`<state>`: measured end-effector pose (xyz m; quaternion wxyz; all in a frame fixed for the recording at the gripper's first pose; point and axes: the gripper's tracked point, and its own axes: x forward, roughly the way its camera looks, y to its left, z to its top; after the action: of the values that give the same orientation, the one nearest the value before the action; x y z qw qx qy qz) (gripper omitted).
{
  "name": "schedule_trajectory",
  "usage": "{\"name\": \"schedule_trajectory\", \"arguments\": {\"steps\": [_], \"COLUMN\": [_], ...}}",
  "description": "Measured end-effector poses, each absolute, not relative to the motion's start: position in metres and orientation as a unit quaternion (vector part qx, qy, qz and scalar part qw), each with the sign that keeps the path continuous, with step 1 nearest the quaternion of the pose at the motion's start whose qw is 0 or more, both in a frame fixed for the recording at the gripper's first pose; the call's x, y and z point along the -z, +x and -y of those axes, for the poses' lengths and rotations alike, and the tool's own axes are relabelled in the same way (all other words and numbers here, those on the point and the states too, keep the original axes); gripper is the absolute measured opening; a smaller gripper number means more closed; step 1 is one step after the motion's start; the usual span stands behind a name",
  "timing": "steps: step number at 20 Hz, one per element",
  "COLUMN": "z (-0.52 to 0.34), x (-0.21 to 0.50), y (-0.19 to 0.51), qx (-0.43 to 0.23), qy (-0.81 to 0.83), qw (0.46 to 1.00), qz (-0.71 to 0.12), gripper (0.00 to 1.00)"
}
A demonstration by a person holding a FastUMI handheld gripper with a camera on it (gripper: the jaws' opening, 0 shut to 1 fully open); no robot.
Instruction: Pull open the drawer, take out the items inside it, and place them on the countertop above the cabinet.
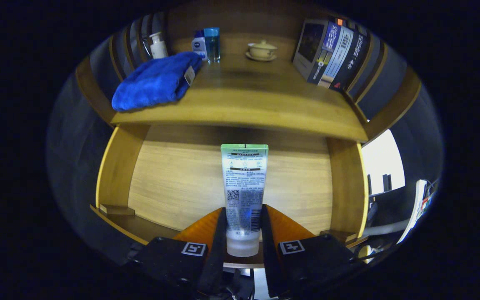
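Above open wooden drawer (240, 183), fingers (243, 233) clamped on flat glossy plastic tube (244, 187), cap down

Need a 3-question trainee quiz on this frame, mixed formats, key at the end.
1. True or false: the tool is shut on the tube, with one finger on each side of it.
2. Which lies on the countertop nearest the blue towel? A) books B) lidded cup C) blue-capped bottles
3. Fill in: the tube is held cap end ____ the tool, its flat end pointing away.

Key: 1 true. 2 C, the bottles; the books and cup sit farther across. 3 toward.
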<state>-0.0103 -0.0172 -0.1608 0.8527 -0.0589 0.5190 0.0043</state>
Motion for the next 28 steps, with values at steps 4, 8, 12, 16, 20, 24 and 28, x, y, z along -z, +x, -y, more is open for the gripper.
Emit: {"name": "schedule_trajectory", "arguments": {"steps": [4,8,12,16,20,24,28], "z": [0.010,0.009,0.009,0.014,0.015,0.006,0.009], "x": [0.116,0.096,0.095,0.104,0.123,0.128,0.116], "y": [0.029,0.077,0.121,0.165,0.190,0.201,0.196], "qx": [-0.001,0.007,0.017,0.035,0.047,0.046,0.052], "qy": [-0.058,-0.049,-0.043,-0.043,-0.031,-0.022,-0.026], "qw": [0.871,0.880,0.882,0.886,0.888,0.896,0.909], "qz": [-0.487,-0.473,-0.468,-0.459,-0.456,-0.442,-0.414], "gripper": [0.50,0.50,0.50,0.50,0.50,0.57,0.82]}}
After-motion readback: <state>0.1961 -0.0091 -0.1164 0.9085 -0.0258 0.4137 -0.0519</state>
